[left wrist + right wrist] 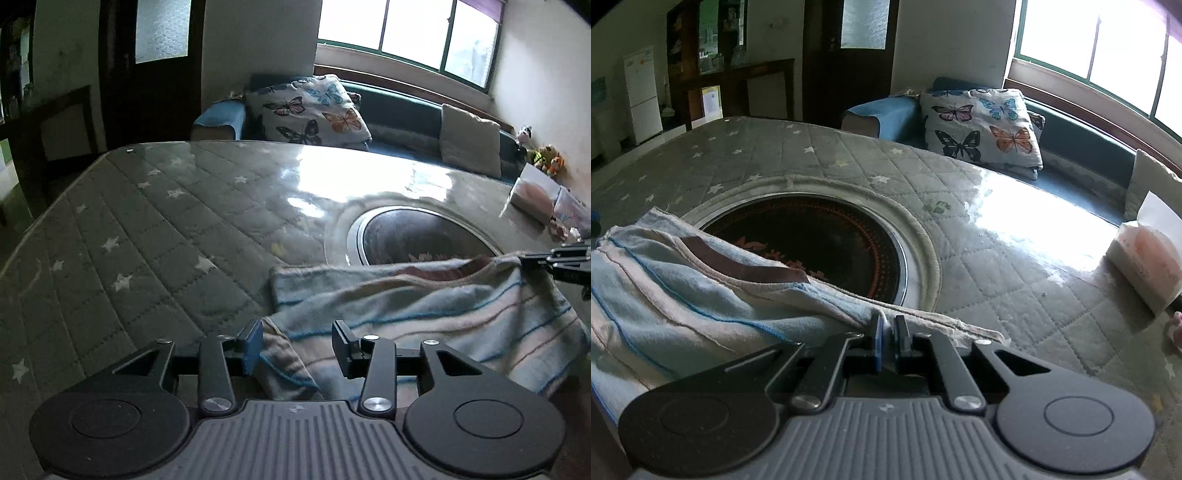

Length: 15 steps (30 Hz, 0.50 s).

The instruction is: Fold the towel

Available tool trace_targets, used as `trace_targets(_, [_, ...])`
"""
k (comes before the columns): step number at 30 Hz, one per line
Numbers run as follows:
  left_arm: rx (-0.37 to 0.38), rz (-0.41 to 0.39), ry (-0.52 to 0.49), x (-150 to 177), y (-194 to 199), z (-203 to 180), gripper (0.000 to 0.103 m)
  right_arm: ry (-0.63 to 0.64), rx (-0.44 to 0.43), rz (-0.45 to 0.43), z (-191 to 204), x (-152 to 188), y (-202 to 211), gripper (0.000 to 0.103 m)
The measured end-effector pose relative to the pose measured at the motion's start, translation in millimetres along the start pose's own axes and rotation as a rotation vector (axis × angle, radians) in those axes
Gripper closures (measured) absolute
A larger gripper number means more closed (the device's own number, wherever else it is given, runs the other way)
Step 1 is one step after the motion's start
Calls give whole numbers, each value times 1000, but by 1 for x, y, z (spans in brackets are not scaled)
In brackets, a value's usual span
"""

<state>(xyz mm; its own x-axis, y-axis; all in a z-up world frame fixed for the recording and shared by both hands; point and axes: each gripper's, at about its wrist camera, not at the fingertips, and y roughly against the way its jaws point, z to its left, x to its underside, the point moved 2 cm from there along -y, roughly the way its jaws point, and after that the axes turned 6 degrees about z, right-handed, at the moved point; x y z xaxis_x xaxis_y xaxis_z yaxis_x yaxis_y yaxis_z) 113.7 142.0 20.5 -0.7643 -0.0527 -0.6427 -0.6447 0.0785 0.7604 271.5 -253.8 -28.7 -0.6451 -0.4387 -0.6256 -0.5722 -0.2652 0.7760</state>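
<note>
A pale blue and cream striped towel (424,314) lies rumpled at the near edge of a quilted table cover. My left gripper (297,343) is open, its fingers standing either side of the towel's near left corner. In the right wrist view the towel (683,306) spreads to the left, and my right gripper (891,332) is shut on its right edge. That right gripper (561,260) also shows at the far right of the left wrist view, pinching the towel's lifted edge.
A grey star-patterned quilted cover (147,229) spans the table, with a round dark inset hotplate (812,243) just behind the towel. A tissue packet (1145,254) sits at the right. Beyond are a sofa with a butterfly cushion (310,110) and a window.
</note>
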Motion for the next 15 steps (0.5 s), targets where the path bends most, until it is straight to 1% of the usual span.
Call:
trace_targets(4, [-6, 10, 16, 1, -4, 0, 55, 5, 4, -4, 1, 0, 0, 93])
trace_targets(5, [-12, 11, 23, 1, -4, 0, 54, 6, 7, -9, 1, 1, 1, 86])
trace_targets(6, [-18, 9, 29, 1, -5, 1, 54, 4, 9, -14, 0, 1, 3, 75])
trace_targets(8, [-24, 4, 33, 1, -4, 2, 52, 0, 9, -24, -1, 2, 7, 65])
trace_targets(10, [-25, -7, 33, 2, -1, 4, 50, 0, 12, -35, -3, 3, 12, 60])
trace_targets(14, [-52, -34, 18, 1, 3, 2, 43, -17, 23, -57, -6, 11, 27, 44])
trace_targets(15, [-53, -39, 16, 1, 5, 2, 42, -23, 29, -60, -7, 13, 30, 44])
